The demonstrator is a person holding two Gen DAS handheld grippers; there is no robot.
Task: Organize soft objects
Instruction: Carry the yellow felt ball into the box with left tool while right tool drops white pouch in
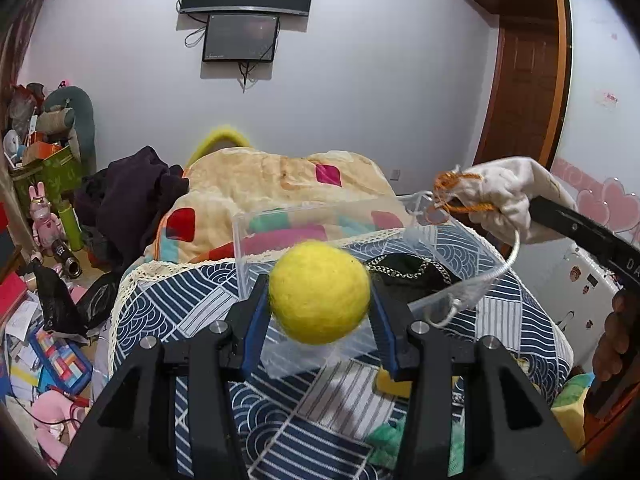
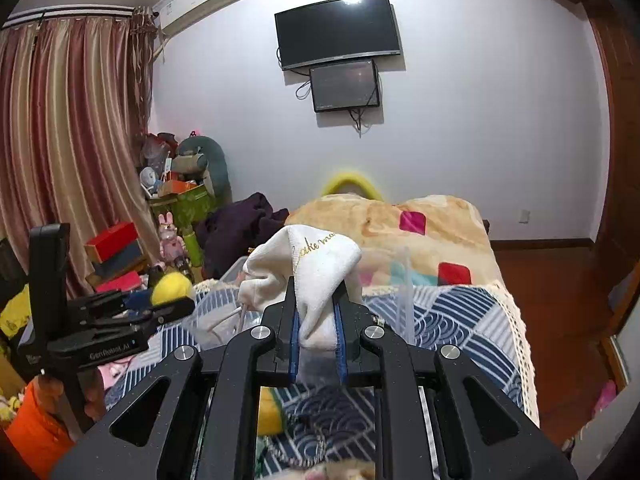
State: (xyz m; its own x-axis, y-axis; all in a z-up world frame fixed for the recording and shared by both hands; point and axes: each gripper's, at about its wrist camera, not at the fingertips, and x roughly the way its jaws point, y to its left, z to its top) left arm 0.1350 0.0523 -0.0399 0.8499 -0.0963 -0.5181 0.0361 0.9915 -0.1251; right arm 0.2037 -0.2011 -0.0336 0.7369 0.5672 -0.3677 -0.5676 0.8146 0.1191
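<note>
Advisable: lower yellow felt ball (image 1: 319,297) into clear plastic bin (image 1: 280,220) on bed (image 1: 200,304) before releasing. Left tongs (image 1: 320,300) clamped on ball, held level above bin. Right tongs (image 2: 318,320) gripping white drawstring pouch (image 2: 316,264), raised over bin's far side.

one yellow felt ball (image 1: 319,297), one white drawstring pouch (image 2: 316,276), one clear plastic box (image 1: 280,220) on the bed, one black chained pouch (image 1: 404,272) inside that box, two wall screens (image 2: 338,30) beyond the bed.
</note>
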